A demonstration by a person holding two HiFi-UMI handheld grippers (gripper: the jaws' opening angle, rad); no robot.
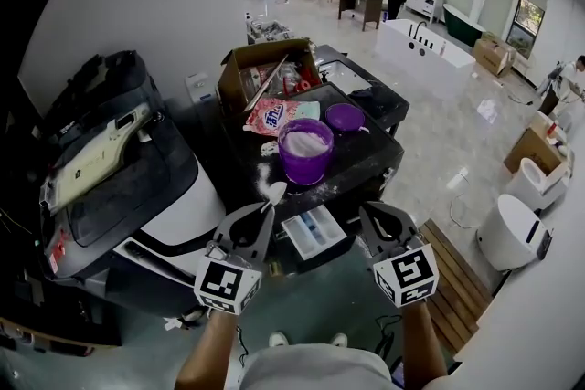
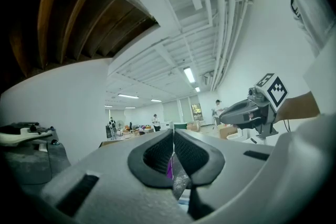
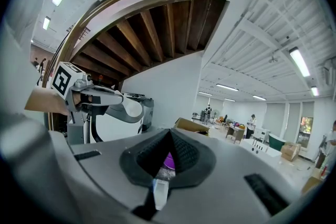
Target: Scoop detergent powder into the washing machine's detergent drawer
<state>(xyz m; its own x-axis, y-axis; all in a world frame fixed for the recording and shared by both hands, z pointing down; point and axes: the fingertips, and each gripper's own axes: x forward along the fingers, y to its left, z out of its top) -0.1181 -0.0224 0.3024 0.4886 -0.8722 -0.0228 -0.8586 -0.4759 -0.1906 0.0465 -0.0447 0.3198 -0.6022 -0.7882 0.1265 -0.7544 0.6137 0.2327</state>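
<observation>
A purple tub (image 1: pixel 306 151) full of white powder stands on the black washing machine top (image 1: pixel 366 162), with spilled powder around its base. Below it the detergent drawer (image 1: pixel 313 231) is pulled out. My left gripper (image 1: pixel 267 205) is shut on a white spoon (image 1: pixel 274 192), whose bowl sits just left of the drawer and below the tub. In the right gripper view the spoon (image 3: pixel 134 108) sticks out of the left gripper's tip. My right gripper (image 1: pixel 370 213) hovers right of the drawer, shut with nothing in it. A sliver of the purple tub (image 3: pixel 169 160) shows between its jaws.
The tub's purple lid (image 1: pixel 345 116) and a pink detergent bag (image 1: pixel 274 114) lie behind the tub. An open cardboard box (image 1: pixel 265 73) stands farther back. A dark open-lidded machine (image 1: pixel 110 169) is at the left. A white toilet (image 1: pixel 507 228) and wooden slats (image 1: pixel 457 279) are at the right.
</observation>
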